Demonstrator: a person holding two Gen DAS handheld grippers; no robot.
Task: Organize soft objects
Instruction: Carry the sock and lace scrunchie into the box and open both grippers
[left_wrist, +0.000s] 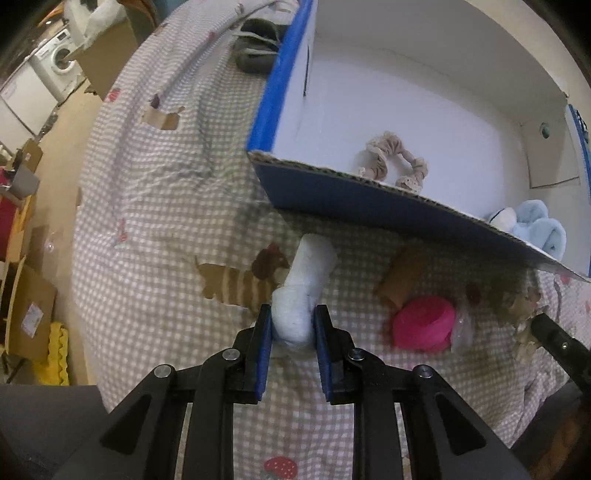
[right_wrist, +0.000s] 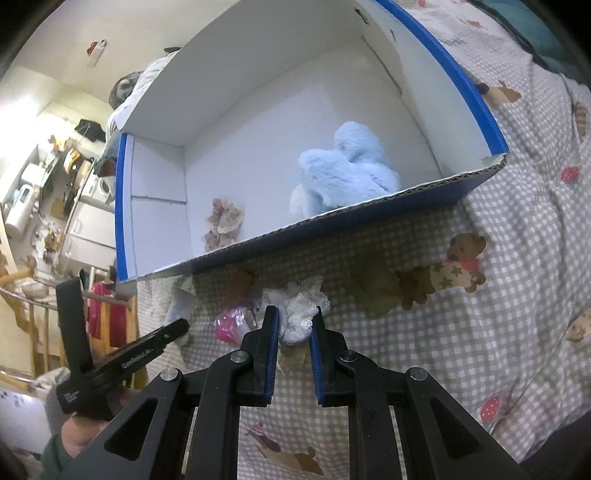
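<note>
Gripping: left tongs (left_wrist: 292, 318) white sock (left_wrist: 304, 291); right tongs (right_wrist: 294, 322) lace scrunchie (right_wrist: 301, 312).

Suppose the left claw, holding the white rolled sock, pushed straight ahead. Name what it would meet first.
Most likely the blue outer wall of the cardboard box, which stands just beyond the white rolled sock held in the left claw; depth is unclear.

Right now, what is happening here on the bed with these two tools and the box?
A person is sorting soft things into the blue-and-white cardboard box on the checked bedspread. The left tool is closed on a white rolled sock, and the right tool is closed on a white lace scrunchie; both items are outside the box, low over the bedspread. In the box lie a beige scrunchie and a light blue plush toy. A pink item waits on the bedspread.
</note>
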